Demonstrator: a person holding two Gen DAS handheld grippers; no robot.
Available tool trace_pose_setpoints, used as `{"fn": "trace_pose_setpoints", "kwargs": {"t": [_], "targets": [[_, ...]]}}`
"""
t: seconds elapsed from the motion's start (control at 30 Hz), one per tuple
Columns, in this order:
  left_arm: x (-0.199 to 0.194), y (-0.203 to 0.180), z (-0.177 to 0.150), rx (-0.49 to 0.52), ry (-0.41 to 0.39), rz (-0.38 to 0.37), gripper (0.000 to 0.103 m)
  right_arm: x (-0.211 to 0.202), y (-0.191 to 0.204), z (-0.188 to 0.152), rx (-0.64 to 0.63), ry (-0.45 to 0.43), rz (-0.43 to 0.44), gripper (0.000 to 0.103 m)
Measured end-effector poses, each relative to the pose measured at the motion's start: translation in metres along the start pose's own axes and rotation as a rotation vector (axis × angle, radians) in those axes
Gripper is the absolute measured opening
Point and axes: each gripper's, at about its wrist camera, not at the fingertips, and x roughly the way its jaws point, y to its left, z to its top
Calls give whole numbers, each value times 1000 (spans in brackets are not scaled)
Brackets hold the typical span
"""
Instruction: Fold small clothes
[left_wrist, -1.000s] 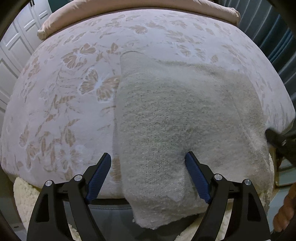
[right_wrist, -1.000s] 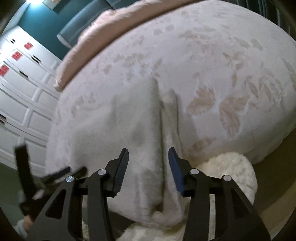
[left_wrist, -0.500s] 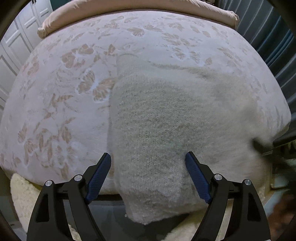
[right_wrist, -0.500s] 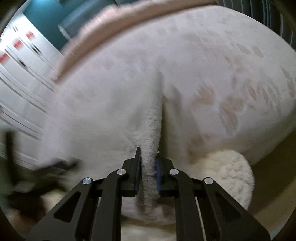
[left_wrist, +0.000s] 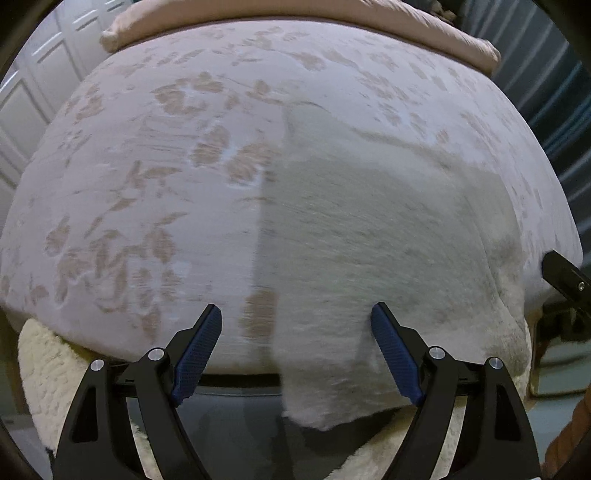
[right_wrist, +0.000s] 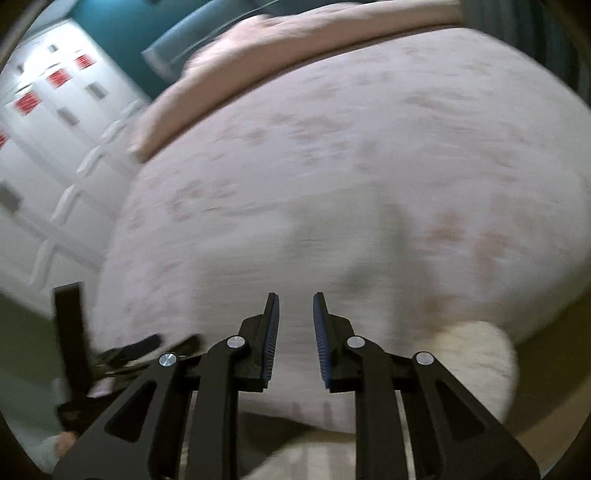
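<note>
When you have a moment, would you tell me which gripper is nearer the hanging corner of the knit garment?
Left. The left gripper is open astride the hanging corner of the garment. The right gripper is by the garment's other side, its jaws just reopened with nothing between them.

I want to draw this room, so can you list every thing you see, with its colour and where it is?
garment: one, pale grey knit, spread on the bed, near end hanging over the edge
bedspread: one, pale pink with tan flowers, covering the bed
pillow: one, peach, far end of the bed
fleece: one, cream, under the bed's near edge
cupboards: white, red labels, left wall
left tongs: black, blue pads, wide open above the garment's hanging end
right tongs: black, blue pads, just opening, nothing between them
</note>
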Motion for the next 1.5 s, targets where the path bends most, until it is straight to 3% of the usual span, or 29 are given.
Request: {"fn": "trace_pose_setpoints", "kwargs": {"t": [0.1, 0.2, 0.27, 0.33, 0.4, 0.5, 0.6, 0.7, 0.8, 0.83, 0.9, 1.03, 1.17, 1.3, 1.33, 1.4, 1.5], "targets": [[-7, 15, -2, -30, -6, 20, 80, 44, 36, 5, -96, 65, 31, 19], [-9, 27, -4, -52, -2, 31, 80, 133, 54, -2, -155, 240, -14, 16], [-9, 32, -3, -67, 5, 27, 80, 144, 54, -1, -168, 230, 4, 15], [-13, 32, -2, -68, -5, 21, 80, 126, 56, 14, -122, 225, 19, 16], [-14, 29, -1, -62, -19, 10, 80, 79, 50, 24, -86, 112, 46, 18], [-11, 19, 1, -44, -12, -17, 80, 26, 19, 14, -48, 4, -55, 19], [-6, 1, 0, -2, 4, -42, 80, -1, -18, -2, 19, -4, -151, 19], [0, -18, -3, 49, 11, -47, 80, -4, -32, -23, 39, 24, -162, 19], [11, -30, -6, 86, 41, -32, 80, 39, -45, -45, -35, 141, -302, 21], [16, -34, -7, 92, 51, -27, 80, 55, -57, -53, -15, 171, -303, 21], [20, -38, -9, 105, 58, -10, 80, 45, -64, -48, 67, 154, -248, 21], [19, -43, -13, 132, 39, 21, 80, 10, -44, -34, 7, 68, -251, 23], [23, -47, -14, 144, 39, 45, 81, 42, -59, -53, -22, 168, -291, 23], [23, -51, -17, 159, 37, 63, 82, 35, -56, -50, 20, 126, -252, 26], [23, -51, -16, 160, 37, 66, 82, 30, -55, -47, 32, 110, -237, 30], [24, -51, -16, 151, 40, 64, 83, 20, -55, -39, 44, 68, -201, 49], [25, -51, -14, 149, 46, 68, 84, 20, -60, -33, 36, 36, -225, 61]]}}
